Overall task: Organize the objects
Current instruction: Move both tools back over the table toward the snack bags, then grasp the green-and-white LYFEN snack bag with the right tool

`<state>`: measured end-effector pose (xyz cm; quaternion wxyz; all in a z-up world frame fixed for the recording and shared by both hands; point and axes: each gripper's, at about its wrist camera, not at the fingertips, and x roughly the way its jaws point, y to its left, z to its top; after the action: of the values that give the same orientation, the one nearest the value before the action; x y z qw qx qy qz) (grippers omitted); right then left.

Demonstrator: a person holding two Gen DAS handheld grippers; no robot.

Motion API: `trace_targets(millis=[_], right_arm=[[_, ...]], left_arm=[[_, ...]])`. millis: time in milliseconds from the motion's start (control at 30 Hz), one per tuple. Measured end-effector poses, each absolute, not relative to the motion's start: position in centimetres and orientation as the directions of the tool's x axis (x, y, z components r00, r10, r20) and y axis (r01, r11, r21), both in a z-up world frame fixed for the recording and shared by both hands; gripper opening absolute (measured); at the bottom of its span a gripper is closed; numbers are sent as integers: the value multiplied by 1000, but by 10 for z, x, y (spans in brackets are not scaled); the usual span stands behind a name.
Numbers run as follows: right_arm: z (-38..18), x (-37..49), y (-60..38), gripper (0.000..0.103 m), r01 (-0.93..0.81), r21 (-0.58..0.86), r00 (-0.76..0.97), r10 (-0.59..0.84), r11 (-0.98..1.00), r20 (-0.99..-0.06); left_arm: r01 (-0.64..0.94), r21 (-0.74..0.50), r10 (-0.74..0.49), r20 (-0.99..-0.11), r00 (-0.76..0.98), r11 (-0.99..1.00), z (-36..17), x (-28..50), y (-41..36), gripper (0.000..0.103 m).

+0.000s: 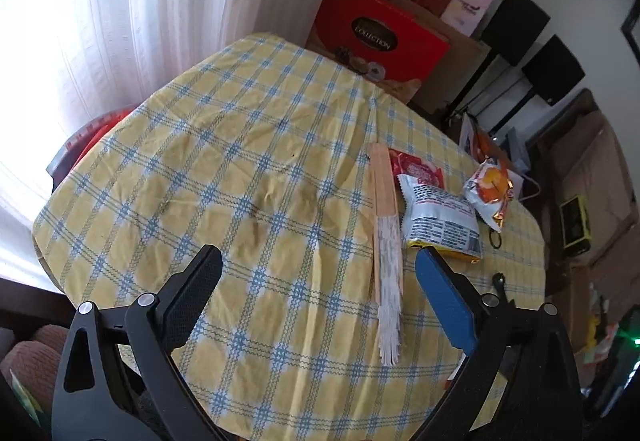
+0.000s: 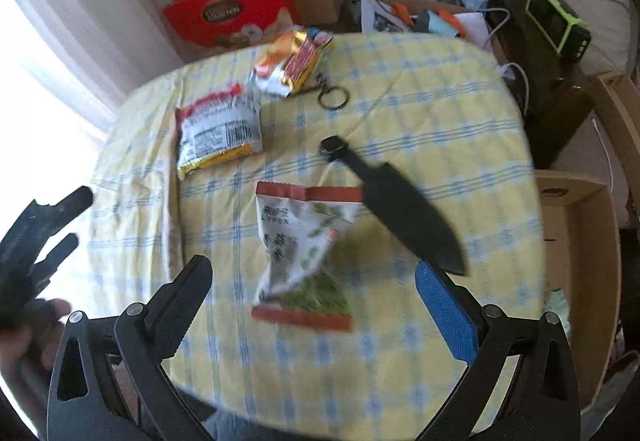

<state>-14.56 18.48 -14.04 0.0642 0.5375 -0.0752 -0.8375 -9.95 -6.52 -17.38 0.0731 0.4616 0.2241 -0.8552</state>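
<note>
My left gripper stands open above the yellow checked tablecloth, with nothing between its fingers. A folded wooden fan lies just left of its blue-padded finger. Beyond that are a silver-and-yellow packet, a red packet partly under it, and an orange snack packet. My right gripper is open over a green-and-white packet with red ends lying on the cloth, pads apart from it. A black knife-shaped object lies to the packet's right. The right wrist view is blurred.
A key ring lies by the orange snack packet, near the silver packet. Red gift boxes and cardboard boxes stand behind the table. An open carton sits to the right. The left gripper and a hand show at the left edge.
</note>
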Motion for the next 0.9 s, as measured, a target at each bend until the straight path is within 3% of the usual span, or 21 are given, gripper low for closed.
trace_targets(millis=[133,233,500,700,900], right_arm=[[-157,-151,176,102,35,131,-424,-133,-991,-896],[-162,-153,177,92,37,99,-446,-105,-994,-889],[-167,-151,162,41,140,52,-493,-115,-989,-862],[-133,-134,179,37,107,74,-672,-127,-991,-729],[-132,-121,209,37,36,128,-727,-114,-991,-677]], left_arm=[[311,-313,92,-822,-562,-898,-181,-105,-60,97],[296,-336,137,-834,-534,-894,-190,-111,-55,97],[279,-331,149,-843,-517,-901,-195,-114,-47,97],[268,-312,146,-855,-497,-912,-198,-117,-46,97],[228,-294,140,-844,-518,-928,-188,-115,-36,97]])
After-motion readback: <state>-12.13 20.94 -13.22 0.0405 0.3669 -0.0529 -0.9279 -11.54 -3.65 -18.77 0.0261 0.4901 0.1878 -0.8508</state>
